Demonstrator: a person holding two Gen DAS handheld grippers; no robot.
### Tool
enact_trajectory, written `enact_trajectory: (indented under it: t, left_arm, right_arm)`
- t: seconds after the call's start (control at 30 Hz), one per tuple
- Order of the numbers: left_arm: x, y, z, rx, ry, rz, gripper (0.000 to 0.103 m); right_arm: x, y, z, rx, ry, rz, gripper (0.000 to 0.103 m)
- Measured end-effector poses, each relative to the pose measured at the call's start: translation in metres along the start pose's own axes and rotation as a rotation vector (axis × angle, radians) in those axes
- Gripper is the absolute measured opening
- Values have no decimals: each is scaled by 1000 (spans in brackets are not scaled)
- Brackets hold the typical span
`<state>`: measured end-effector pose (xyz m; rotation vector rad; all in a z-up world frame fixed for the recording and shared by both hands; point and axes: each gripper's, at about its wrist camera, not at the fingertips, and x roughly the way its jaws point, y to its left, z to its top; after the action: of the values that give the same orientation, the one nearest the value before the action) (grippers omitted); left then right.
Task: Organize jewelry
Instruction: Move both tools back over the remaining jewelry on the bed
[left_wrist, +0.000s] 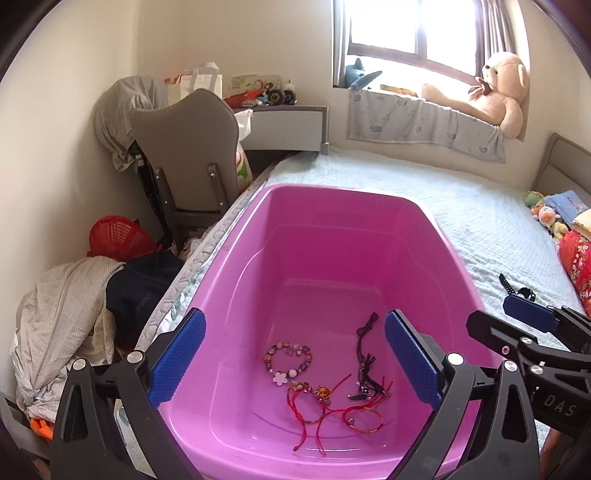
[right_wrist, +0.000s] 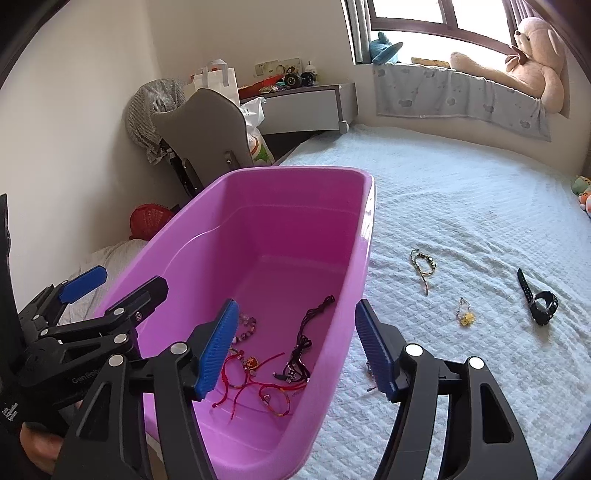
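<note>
A pink plastic tub (left_wrist: 236, 236) sits on the bed. On its floor lie a beaded bracelet with a white flower (left_wrist: 287, 360), a black cord necklace (left_wrist: 364, 354) and red string bracelets (left_wrist: 325, 410). My left gripper (left_wrist: 294, 317) hangs open above these pieces and holds nothing. My right gripper (right_wrist: 297, 308) is open and empty too, one finger over the tub (right_wrist: 365, 240), the other outside its right wall. On the bedspread to the right lie a braided bracelet (right_wrist: 424, 264), a yellow charm (right_wrist: 466, 315) and a black watch (right_wrist: 539, 299). A small chain piece shows beside the right finger.
A grey chair (left_wrist: 192, 147) and red basket (left_wrist: 114, 236) stand left of the bed, with piled clothes (left_wrist: 66, 314) on the floor. A teddy bear (left_wrist: 495, 92) sits on the window sill. Soft toys and a red pillow (left_wrist: 576, 266) lie at the bed's right end.
</note>
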<state>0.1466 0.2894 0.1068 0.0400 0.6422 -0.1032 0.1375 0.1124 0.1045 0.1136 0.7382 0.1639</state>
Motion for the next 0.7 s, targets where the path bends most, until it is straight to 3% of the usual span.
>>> enact_trajectory:
  t: [0.23,0.7]
  left_arm:
    - [-12,-27,1,12,-5,-53,96]
    - [-23,-118,-1,88,6,-158,96]
  right_arm:
    - [-23,-30,-3,20,-34,-38,65]
    - [-62,-113,-20,117,-58,-99,69]
